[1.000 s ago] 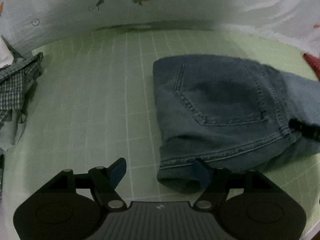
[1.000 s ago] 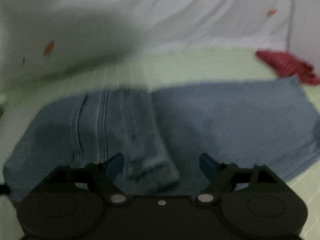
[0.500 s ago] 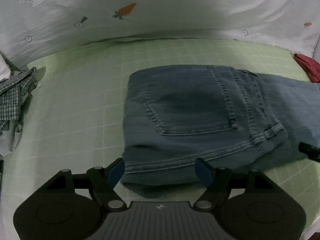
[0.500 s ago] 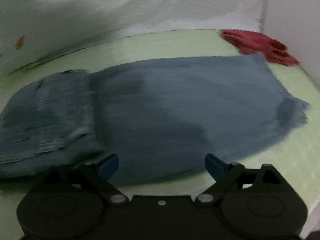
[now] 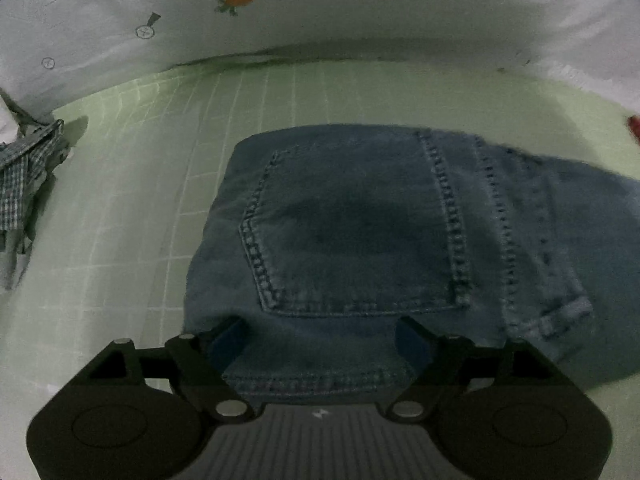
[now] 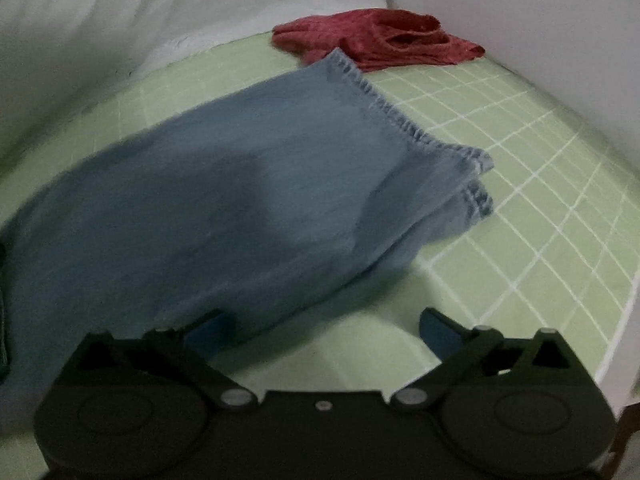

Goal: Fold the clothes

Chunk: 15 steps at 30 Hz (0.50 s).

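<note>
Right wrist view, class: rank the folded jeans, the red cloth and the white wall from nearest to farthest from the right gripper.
1. Folded jeans: nearest, their near edge at the left finger of the right gripper, whose jaws are opening.
2. Red cloth: farther, beyond the jeans' hem on the green mat.
3. White wall: behind the red cloth, though it curves nearer on the right.

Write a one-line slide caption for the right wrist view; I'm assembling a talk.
Opening right hand-held gripper beside folded jeans on a green grid mat, red cloth behind.

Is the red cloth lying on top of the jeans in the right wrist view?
No, the red cloth lies on the green mat beyond the jeans hem.
</note>
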Each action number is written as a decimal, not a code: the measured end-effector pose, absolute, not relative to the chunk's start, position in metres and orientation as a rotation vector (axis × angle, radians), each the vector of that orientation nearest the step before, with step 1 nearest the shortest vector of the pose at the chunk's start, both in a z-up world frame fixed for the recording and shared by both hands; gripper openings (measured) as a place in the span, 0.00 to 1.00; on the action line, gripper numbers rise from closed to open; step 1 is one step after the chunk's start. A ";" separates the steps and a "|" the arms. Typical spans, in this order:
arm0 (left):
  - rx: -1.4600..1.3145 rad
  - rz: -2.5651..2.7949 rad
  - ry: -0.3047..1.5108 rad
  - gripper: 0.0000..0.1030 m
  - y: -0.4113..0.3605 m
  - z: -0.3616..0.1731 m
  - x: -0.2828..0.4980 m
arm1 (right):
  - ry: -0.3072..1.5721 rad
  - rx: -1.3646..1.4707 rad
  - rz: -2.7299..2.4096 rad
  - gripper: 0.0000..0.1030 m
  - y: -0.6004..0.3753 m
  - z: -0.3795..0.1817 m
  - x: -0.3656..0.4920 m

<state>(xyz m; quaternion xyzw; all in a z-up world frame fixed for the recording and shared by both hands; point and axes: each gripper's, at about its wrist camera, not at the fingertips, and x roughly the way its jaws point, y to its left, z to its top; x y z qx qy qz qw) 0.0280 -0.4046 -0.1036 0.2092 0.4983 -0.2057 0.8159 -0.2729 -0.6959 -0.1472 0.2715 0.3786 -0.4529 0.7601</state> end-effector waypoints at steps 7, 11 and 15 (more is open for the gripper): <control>0.535 -0.397 1.091 0.88 -0.424 -0.118 0.036 | 0.732 0.602 -1.128 1.00 -0.747 -0.153 -0.279; 0.570 -0.373 1.090 0.94 -0.429 -0.125 0.038 | 0.720 0.573 -1.161 1.00 -0.768 -0.158 -0.271; 0.627 -0.355 1.060 1.00 -0.434 -0.129 0.035 | 0.692 0.552 -1.124 0.80 -0.768 -0.157 -0.264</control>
